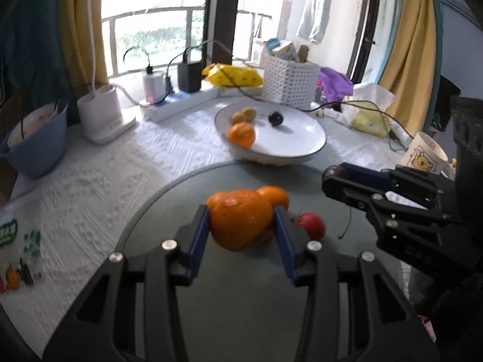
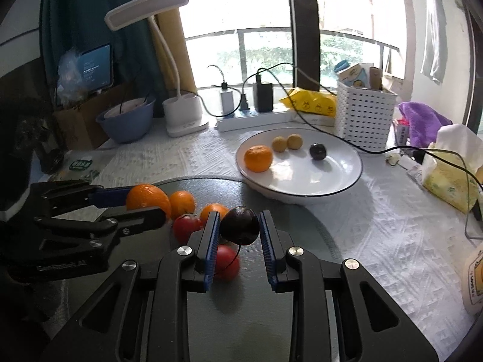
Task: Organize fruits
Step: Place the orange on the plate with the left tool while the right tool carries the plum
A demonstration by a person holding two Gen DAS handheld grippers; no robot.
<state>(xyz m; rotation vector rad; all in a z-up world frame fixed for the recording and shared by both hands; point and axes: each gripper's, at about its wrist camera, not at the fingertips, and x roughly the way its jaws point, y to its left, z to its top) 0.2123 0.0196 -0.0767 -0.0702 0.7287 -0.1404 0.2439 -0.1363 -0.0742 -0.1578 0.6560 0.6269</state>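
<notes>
My left gripper (image 1: 241, 223) is shut on an orange tangerine (image 1: 240, 218), held just above the round grey mat (image 1: 229, 286); in the right wrist view it shows at the left (image 2: 146, 203). My right gripper (image 2: 238, 226) is shut on a dark cherry (image 2: 240, 225) with a stem; in the left wrist view it shows at the right (image 1: 333, 178). On the mat lie more tangerines (image 2: 181, 203), and red fruits (image 2: 187, 226). The white plate (image 2: 317, 178) behind holds a tangerine (image 2: 258, 157), two small tan fruits (image 2: 286, 143) and a dark cherry (image 2: 318, 150).
A white perforated basket (image 2: 363, 114), power strip with chargers (image 2: 256, 117), yellow bag (image 2: 311, 101), desk lamp (image 2: 184, 114) and blue bowl (image 2: 126, 120) stand at the back. A tissue pack (image 2: 449, 178), cables and a mug (image 1: 425, 154) are at the right.
</notes>
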